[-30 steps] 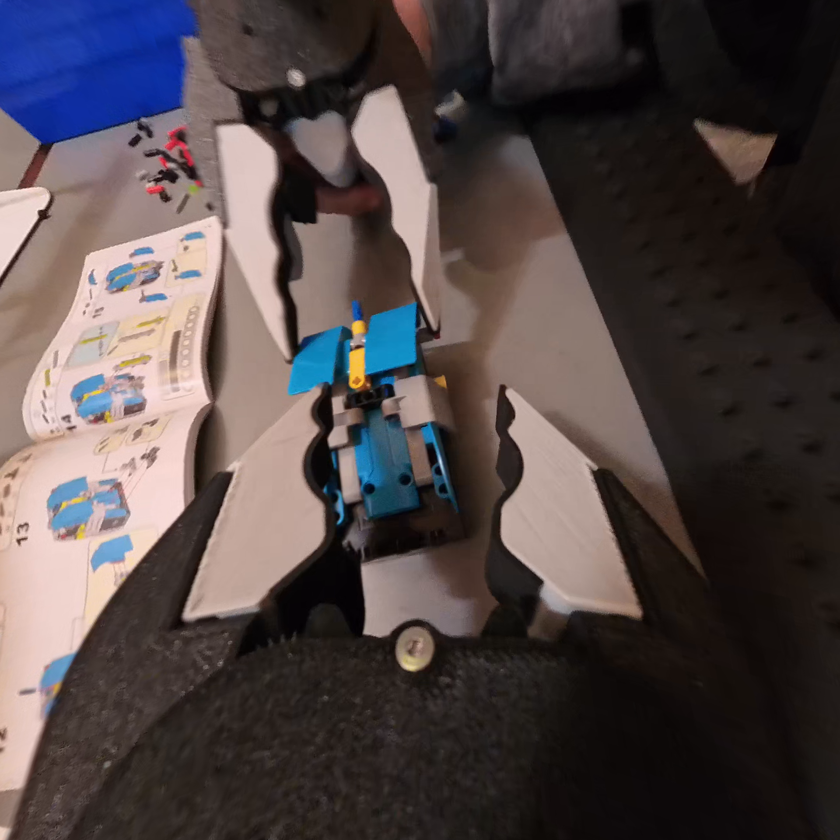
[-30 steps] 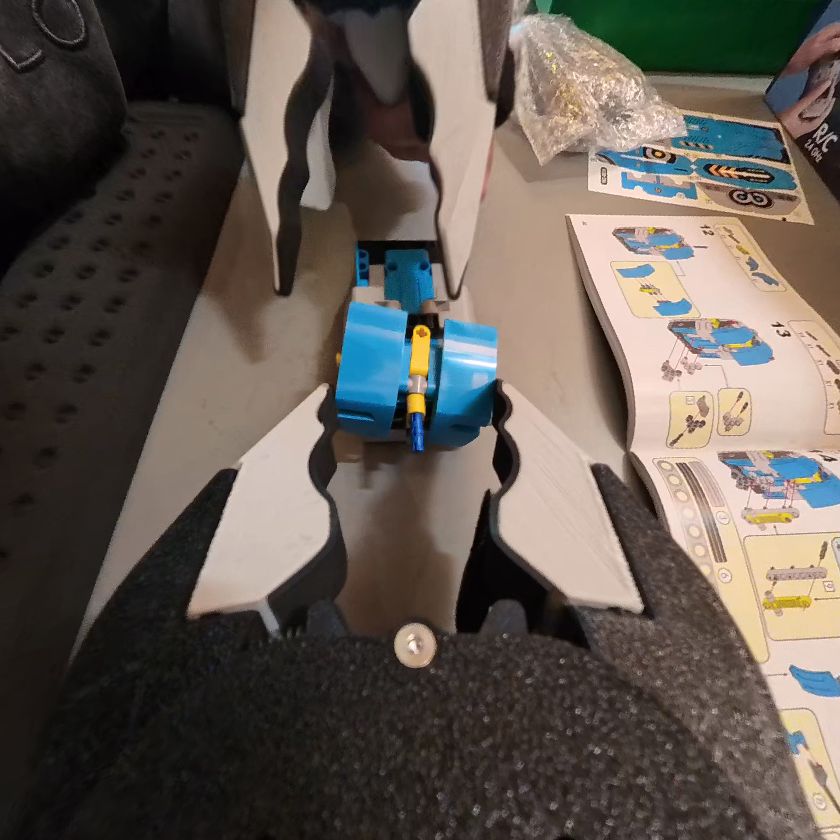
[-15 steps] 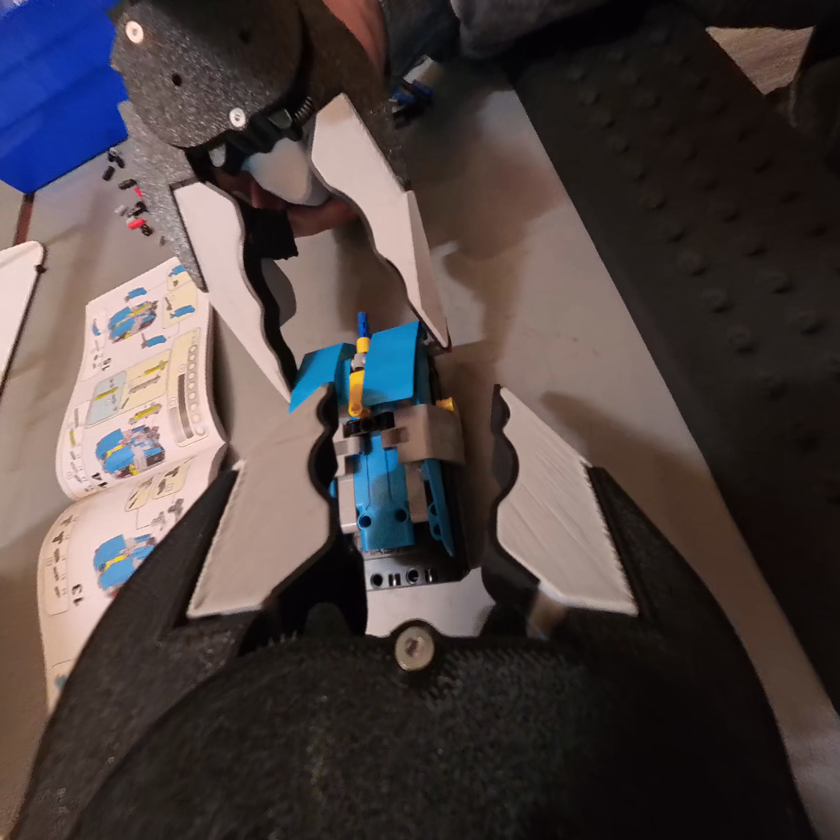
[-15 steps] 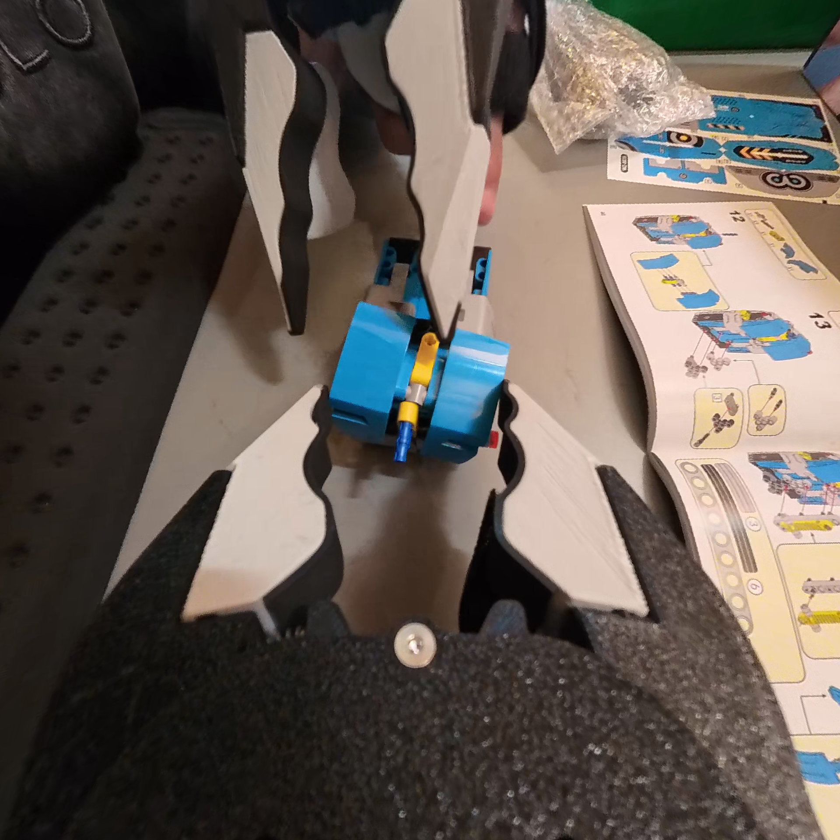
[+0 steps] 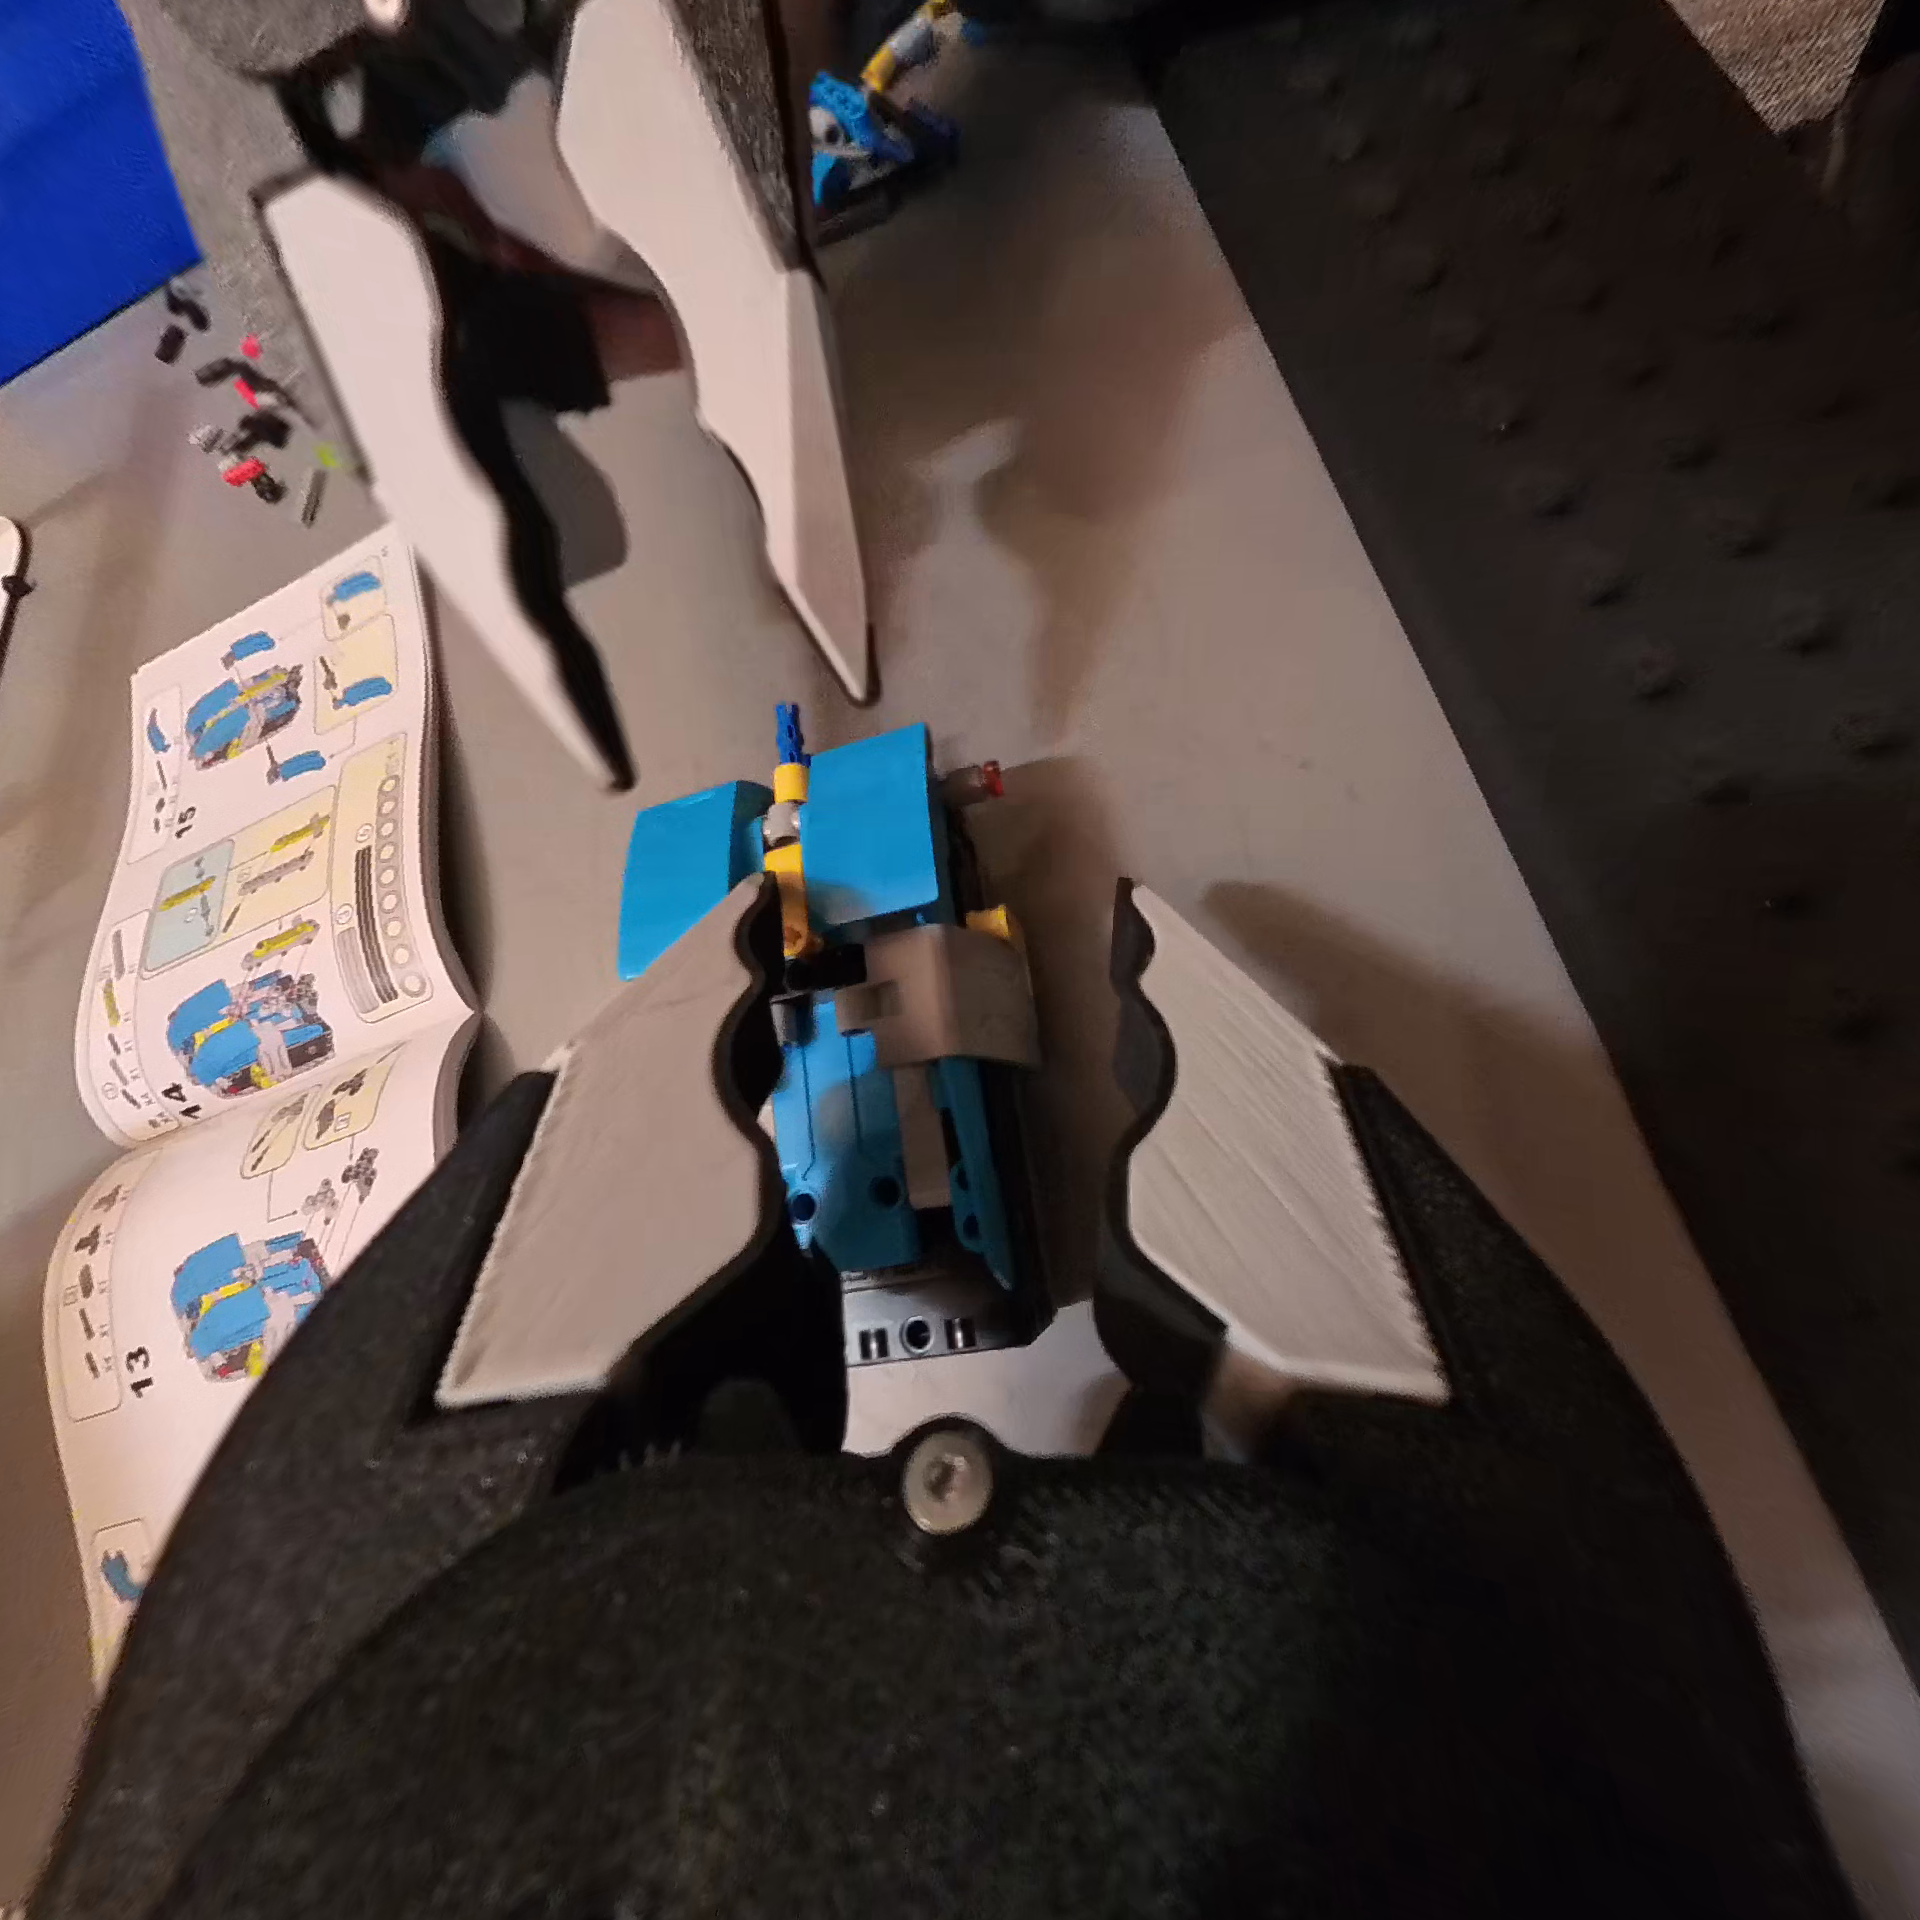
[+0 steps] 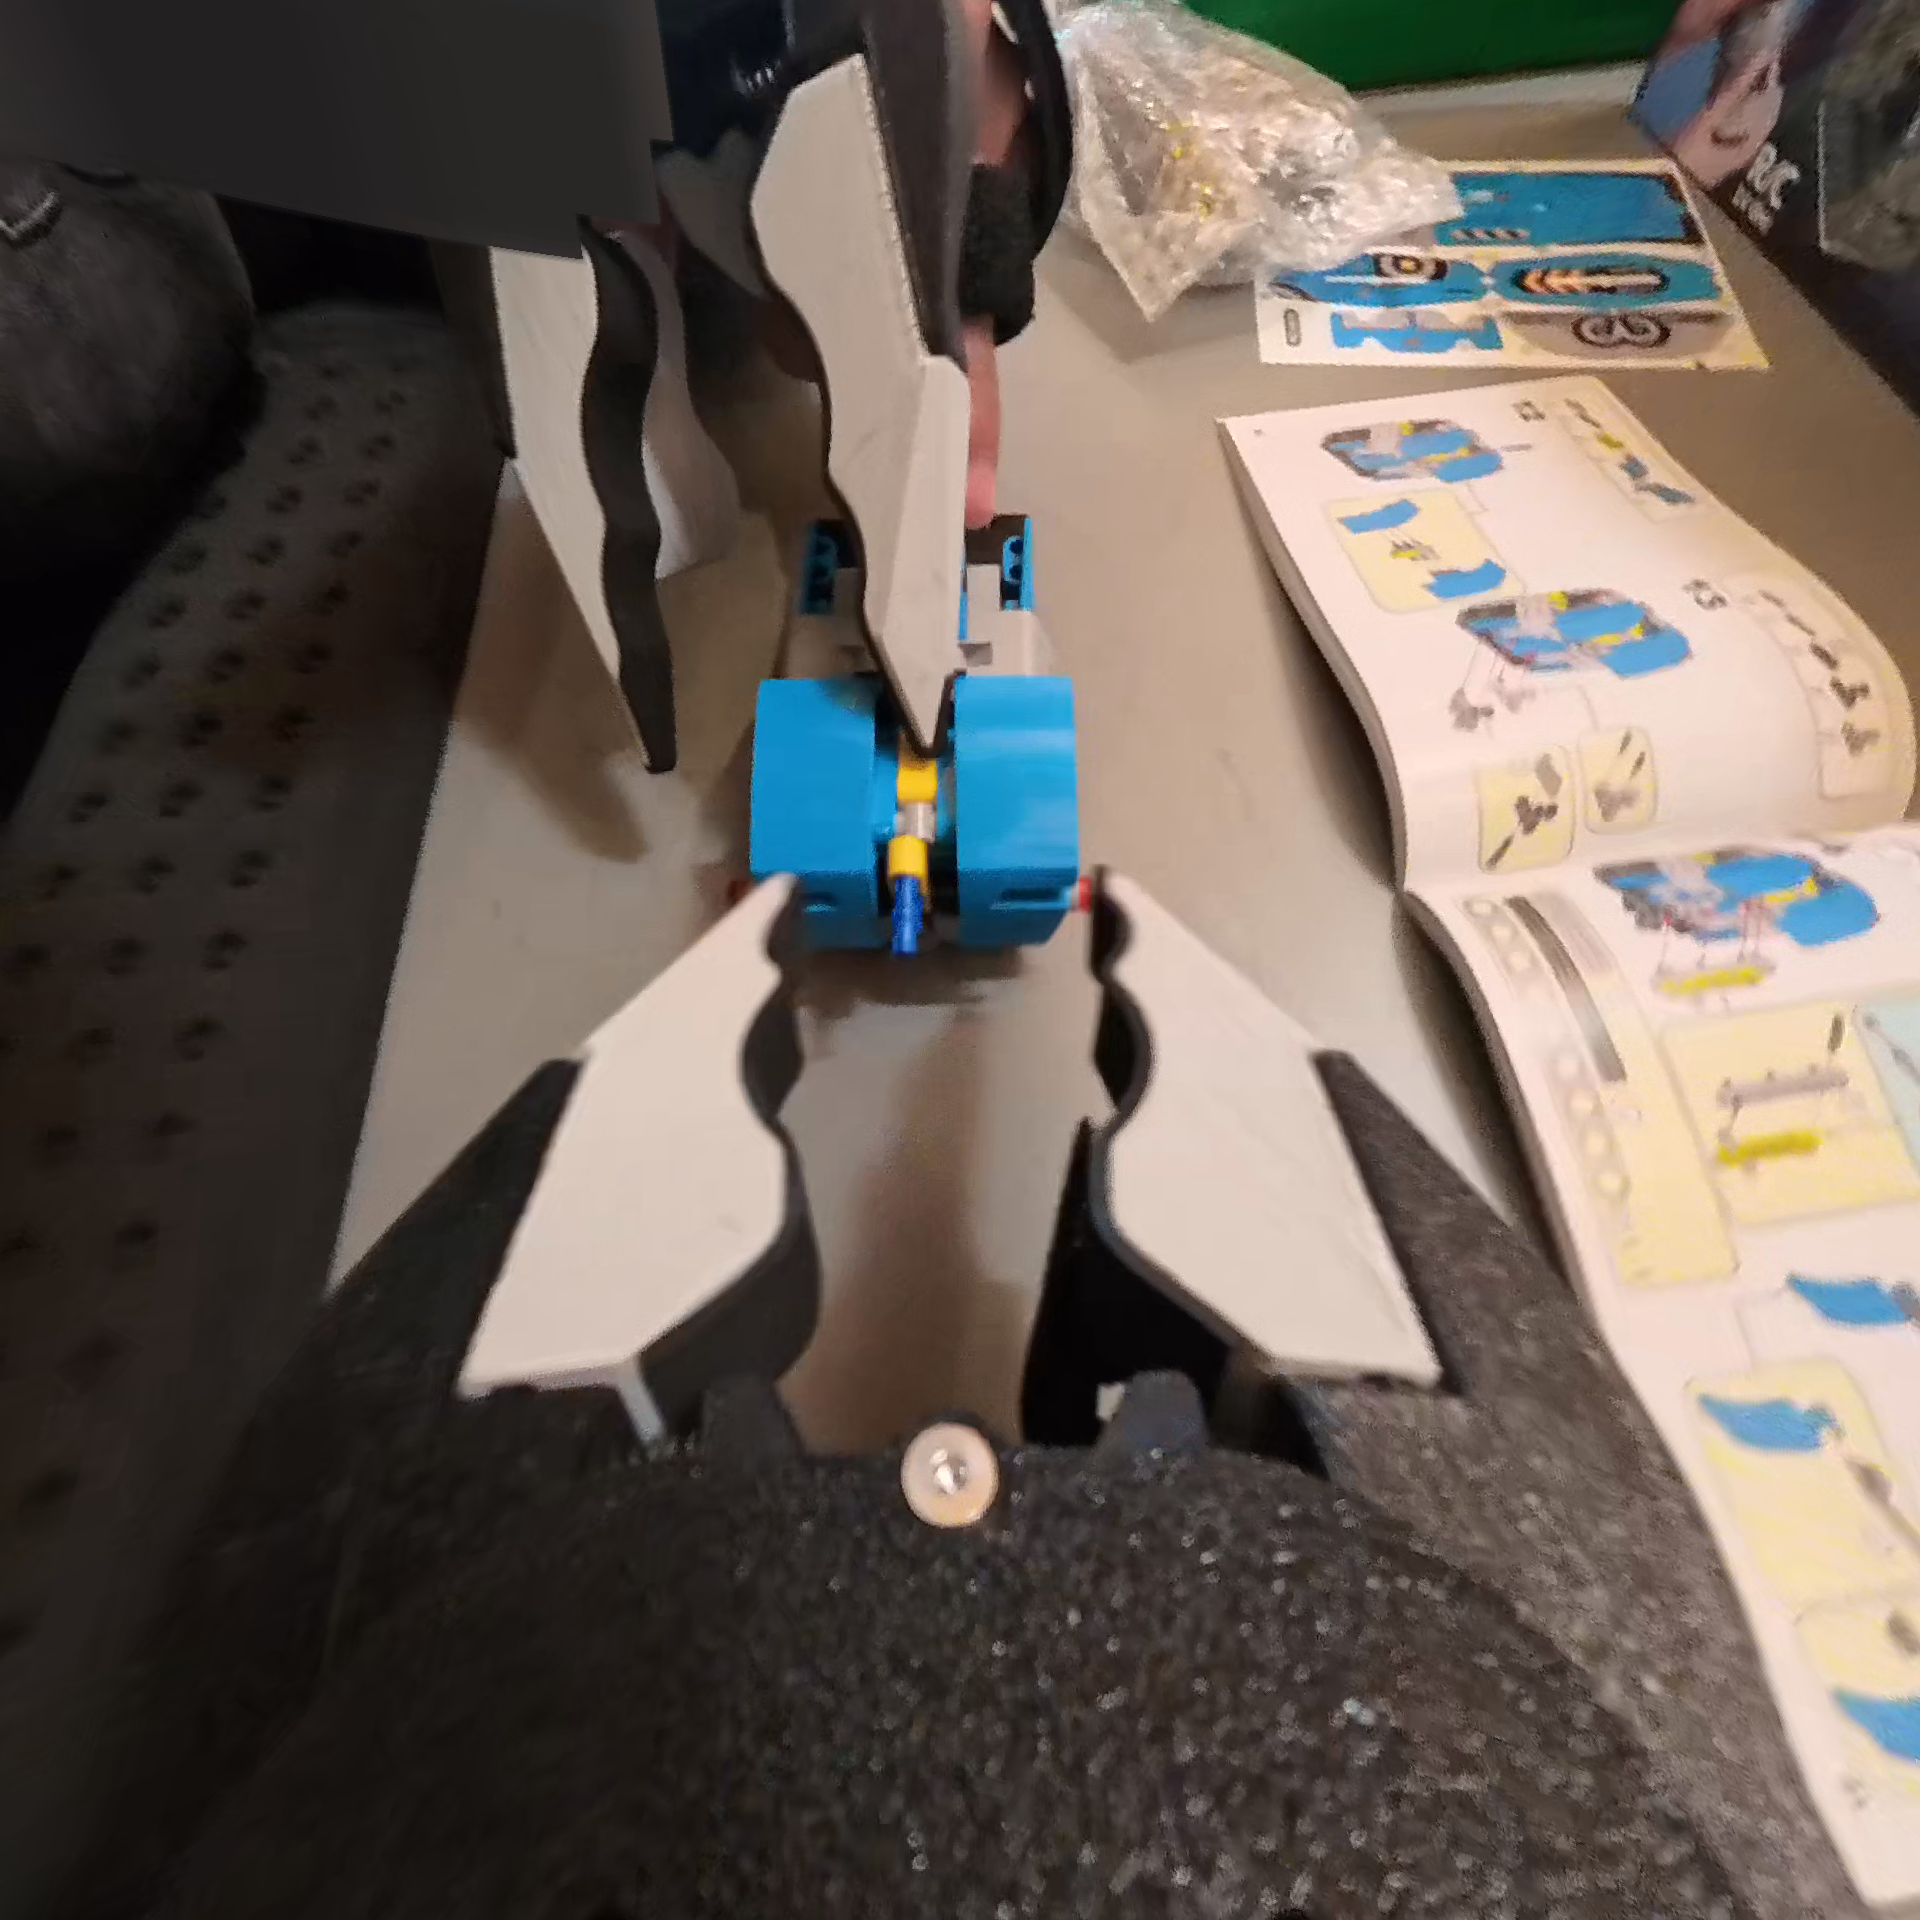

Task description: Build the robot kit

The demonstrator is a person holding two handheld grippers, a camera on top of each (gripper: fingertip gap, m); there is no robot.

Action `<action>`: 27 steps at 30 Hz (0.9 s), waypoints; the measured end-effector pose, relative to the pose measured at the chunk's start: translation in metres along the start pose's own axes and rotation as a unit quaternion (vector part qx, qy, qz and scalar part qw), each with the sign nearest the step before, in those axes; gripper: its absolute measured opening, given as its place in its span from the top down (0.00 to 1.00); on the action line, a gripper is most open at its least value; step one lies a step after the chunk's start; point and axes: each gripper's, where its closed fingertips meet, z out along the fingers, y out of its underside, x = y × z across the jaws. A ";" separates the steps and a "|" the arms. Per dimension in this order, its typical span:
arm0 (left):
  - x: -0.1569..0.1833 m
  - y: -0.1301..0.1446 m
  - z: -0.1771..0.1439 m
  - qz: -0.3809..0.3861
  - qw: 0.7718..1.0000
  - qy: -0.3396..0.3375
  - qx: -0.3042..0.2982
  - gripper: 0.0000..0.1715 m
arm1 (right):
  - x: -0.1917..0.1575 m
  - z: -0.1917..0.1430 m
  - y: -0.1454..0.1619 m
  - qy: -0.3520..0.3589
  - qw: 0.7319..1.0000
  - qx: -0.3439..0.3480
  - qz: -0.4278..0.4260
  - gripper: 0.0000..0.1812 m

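Left gripper [image 5: 945,904] released, jaws wide, straddling rear of blue-and-grey plastic brick vehicle [image 5: 873,831]. One fingertip [image 6: 920,717] sits in the gap between its curved blue panels, on the yellow axle piece. Other finger hangs beside model.

Right gripper [image 6: 940,894] also unclenched, tips flanking front corners by red pin ends (contact unclear to me).

Vehicle flat on grey tabletop [image 5: 1143,623], open illustrated instruction booklet [image 6: 1558,727] near.

I judge one-sided contact could pivot model.

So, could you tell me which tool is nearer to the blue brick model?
Left. The left tool straddles the blue brick model, one finger over its top. The right tool sits open just before its front.
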 end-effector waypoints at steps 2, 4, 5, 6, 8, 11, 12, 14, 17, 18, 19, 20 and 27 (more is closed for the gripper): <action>0.000 0.000 0.000 -0.001 1.000 -0.001 0.000 0.63 | -0.004 -0.007 0.002 0.006 1.000 0.007 0.023 0.75; 0.002 -0.001 0.000 0.002 1.000 0.000 0.002 0.63 | -0.007 -0.008 -0.001 0.016 0.999 0.019 0.031 0.80; 0.003 -0.002 0.000 0.000 1.000 0.002 0.003 0.64 | -0.012 -0.007 -0.005 0.011 0.999 0.028 0.030 0.81; 0.004 -0.003 0.000 0.000 1.000 0.004 0.004 0.64 | -0.017 -0.004 -0.008 0.005 0.999 0.031 0.025 0.81; 0.006 -0.004 -0.001 0.001 1.000 0.007 0.002 0.65 | -0.020 0.002 -0.004 0.010 1.000 0.009 0.010 0.82; 0.006 -0.004 0.000 0.003 1.000 0.004 -0.001 0.65 | -0.019 0.003 -0.004 0.021 1.000 0.008 0.003 0.85; 0.006 -0.004 0.000 0.003 1.000 0.004 -0.001 0.65 | -0.017 0.003 -0.005 0.026 1.000 0.009 0.005 0.84; 0.005 -0.004 -0.001 0.004 1.000 0.002 -0.002 0.65 | -0.011 0.000 -0.007 0.054 0.998 0.011 0.002 0.82; 0.006 -0.003 -0.001 0.002 1.000 0.002 -0.002 0.65 | -0.009 -0.002 -0.012 0.083 0.996 0.022 0.002 0.78; 0.006 -0.003 -0.002 0.002 1.000 0.002 -0.002 0.65 | -0.006 -0.001 -0.012 0.094 0.995 0.022 0.009 0.74; 0.007 -0.003 -0.001 0.002 1.000 0.002 -0.001 0.65 | -0.003 0.001 -0.010 0.105 0.994 0.018 0.017 0.72; 0.007 -0.003 -0.002 0.003 1.000 0.002 -0.001 0.65 | 0.000 0.002 -0.008 0.111 0.994 0.013 0.021 0.71; 0.008 -0.002 -0.006 0.006 1.000 -0.009 0.001 0.64 | -0.010 0.008 -0.006 0.065 0.997 0.015 0.035 0.79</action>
